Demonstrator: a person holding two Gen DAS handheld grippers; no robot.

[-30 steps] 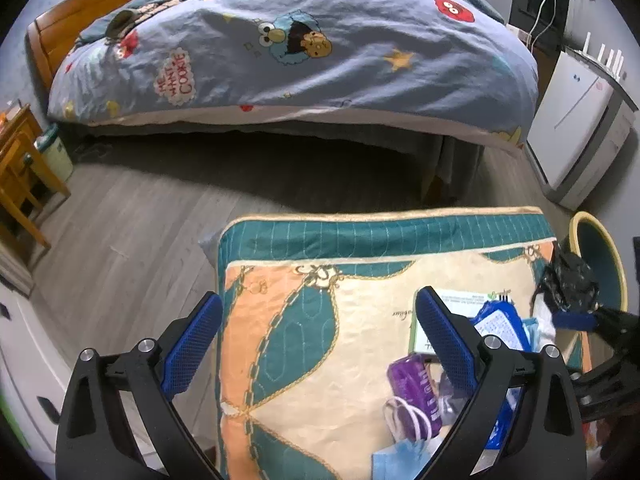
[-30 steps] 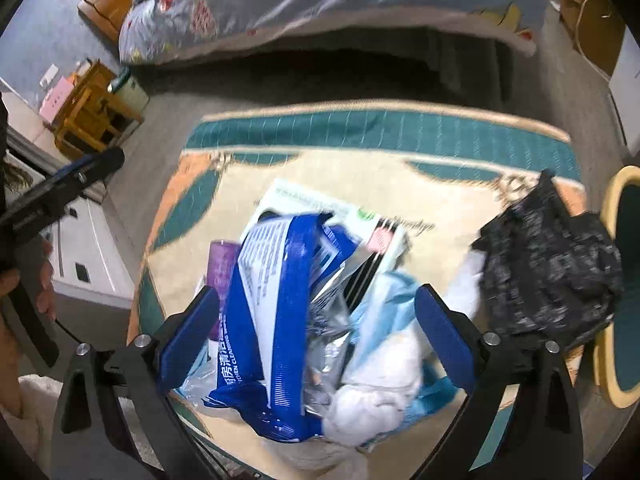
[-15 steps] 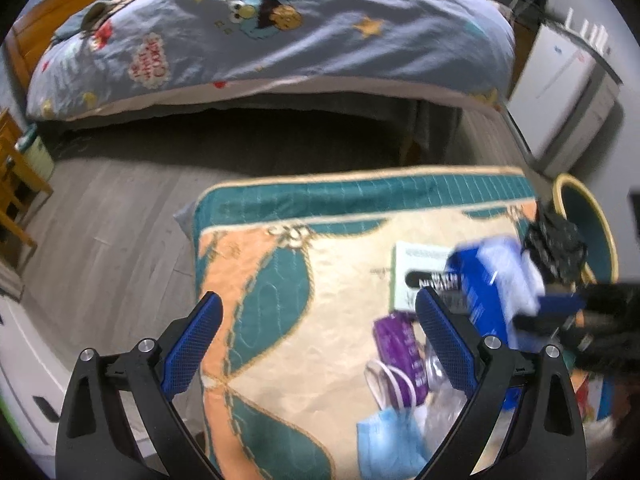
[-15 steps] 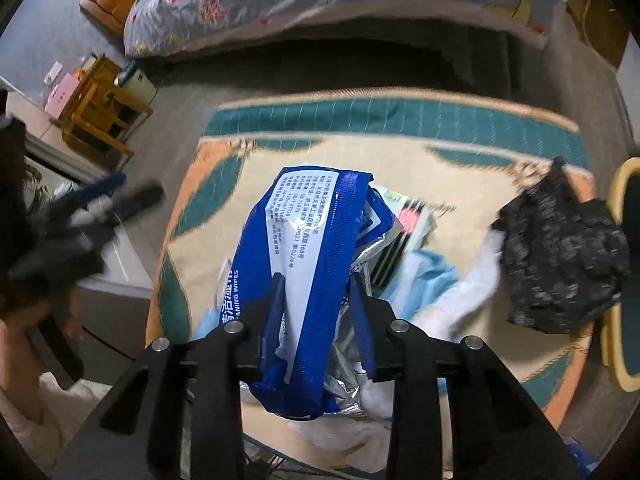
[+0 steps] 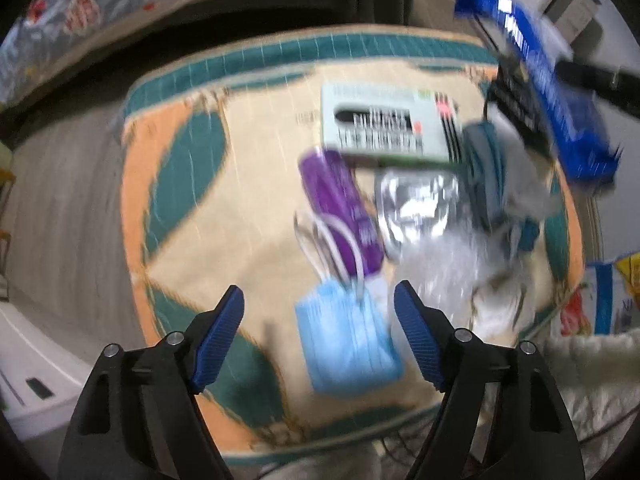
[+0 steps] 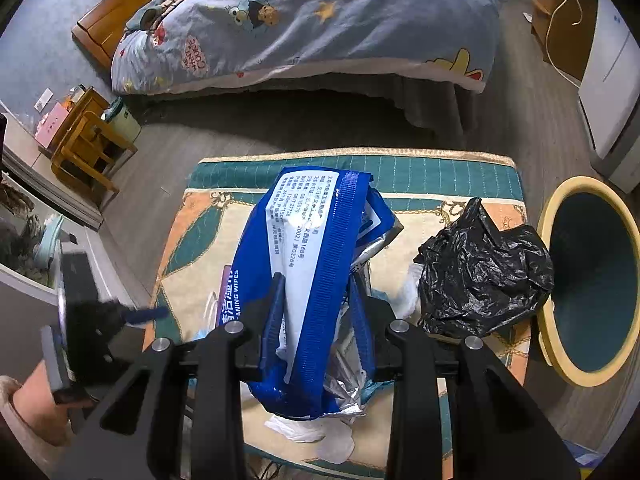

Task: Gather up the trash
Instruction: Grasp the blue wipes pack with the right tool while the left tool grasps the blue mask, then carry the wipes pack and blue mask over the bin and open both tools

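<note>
Trash lies piled on a quilted teal-and-orange cushion [image 5: 180,168]. My right gripper [image 6: 318,308] is shut on a blue-and-white wipes packet [image 6: 316,240] and holds it above the pile; the packet [image 5: 560,92] shows blurred in the left wrist view. My left gripper [image 5: 320,320] points down over a light blue face mask [image 5: 344,344]. Its jaws are closing, the mask lies between the fingers, and the pads do not touch it. A purple packet [image 5: 340,204], a green-and-white box [image 5: 384,124] and a silver wrapper [image 5: 416,204] lie beyond the mask.
A crumpled black plastic bag [image 6: 484,268] sits at the cushion's right edge, next to a yellow-rimmed bin [image 6: 576,184]. A bed [image 6: 320,20] fills the back, a wooden stool [image 6: 88,140] stands left, and a white appliance [image 6: 608,80] stands right.
My right gripper shut on the wipes packet and raised it off the pile. My left gripper tipped downward and sank toward the face mask, and its jaws have narrowed.
</note>
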